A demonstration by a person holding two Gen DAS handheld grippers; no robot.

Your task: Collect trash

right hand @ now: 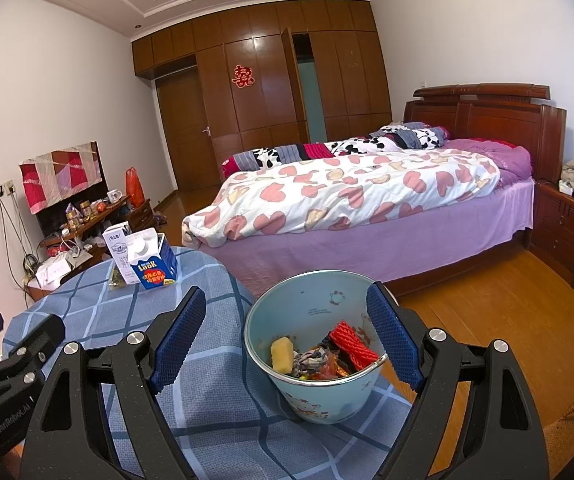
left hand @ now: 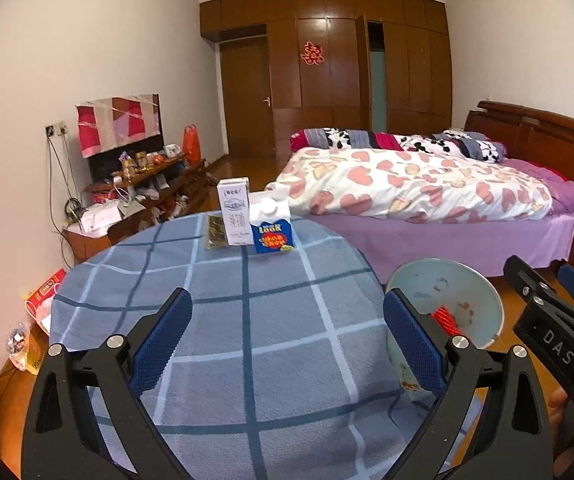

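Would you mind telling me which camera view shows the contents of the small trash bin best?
The right wrist view: it looks down into the trash bin, showing a red mesh piece, a yellow chunk and wrappers. The left wrist view catches the bin at its right, partly behind a gripper finger, with only a bit of red visible inside.

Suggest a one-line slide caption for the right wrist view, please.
Open right gripper poised around a trash-filled pail on the checked table, two cartons beyond.
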